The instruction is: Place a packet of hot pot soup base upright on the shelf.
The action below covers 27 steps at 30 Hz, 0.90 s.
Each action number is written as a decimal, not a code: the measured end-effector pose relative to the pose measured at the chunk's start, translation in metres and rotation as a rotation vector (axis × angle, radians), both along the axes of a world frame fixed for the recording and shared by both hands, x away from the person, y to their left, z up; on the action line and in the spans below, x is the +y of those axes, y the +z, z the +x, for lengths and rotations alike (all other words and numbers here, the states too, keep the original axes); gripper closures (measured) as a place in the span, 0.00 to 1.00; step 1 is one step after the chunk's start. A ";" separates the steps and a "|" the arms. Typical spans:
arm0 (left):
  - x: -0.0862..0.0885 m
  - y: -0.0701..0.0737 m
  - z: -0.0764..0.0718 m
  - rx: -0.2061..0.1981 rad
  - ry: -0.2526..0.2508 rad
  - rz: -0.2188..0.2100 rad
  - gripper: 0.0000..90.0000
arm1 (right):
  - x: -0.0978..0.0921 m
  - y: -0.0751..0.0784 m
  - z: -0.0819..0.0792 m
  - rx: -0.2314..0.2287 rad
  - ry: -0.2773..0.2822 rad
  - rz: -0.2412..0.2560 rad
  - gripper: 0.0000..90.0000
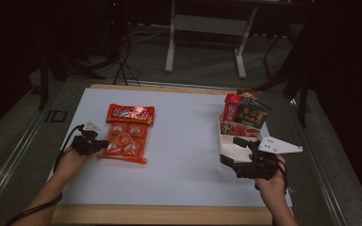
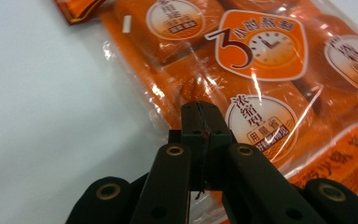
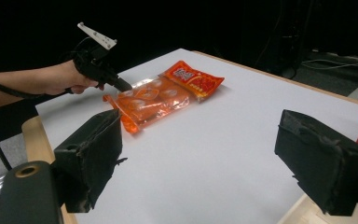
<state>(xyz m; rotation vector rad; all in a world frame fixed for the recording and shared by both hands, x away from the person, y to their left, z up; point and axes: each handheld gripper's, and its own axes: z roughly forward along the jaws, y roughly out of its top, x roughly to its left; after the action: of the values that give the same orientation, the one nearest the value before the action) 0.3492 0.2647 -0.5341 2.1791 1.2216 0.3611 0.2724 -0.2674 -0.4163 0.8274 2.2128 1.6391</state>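
On the table's left side, left claw (image 2: 200,122): jaws pressed together on the clear edge of the orange packet (image 1: 125,134).
Orange packet: flat on the white table (image 1: 184,141), red end pointing away from the person, left claw at its near left edge.
Right claw (image 1: 238,153): jaws spread wide with nothing between them, just over the near end of the white tray (image 1: 222,141).
White tray: at the table's right, with red and dark packets (image 1: 245,117) standing at its far end.
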 end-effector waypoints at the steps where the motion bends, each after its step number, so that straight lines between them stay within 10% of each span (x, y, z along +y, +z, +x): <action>1: -0.003 0.000 -0.001 0.002 -0.011 0.003 1.00 | 0.000 0.000 0.000 -0.001 0.000 -0.002 0.16; 7: -0.013 0.003 0.000 0.014 -0.042 0.003 1.00 | 0.001 0.000 0.000 0.002 0.006 -0.002 0.16; 27: -0.004 0.006 0.055 -0.047 0.146 -0.012 1.00 | 0.001 -0.004 0.002 0.018 0.010 0.000 0.16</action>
<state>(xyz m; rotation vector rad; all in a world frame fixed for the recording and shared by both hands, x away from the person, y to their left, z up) 0.4047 0.2606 -0.5286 2.0653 1.3564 0.4607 0.2742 -0.2664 -0.4206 0.8351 2.2327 1.6429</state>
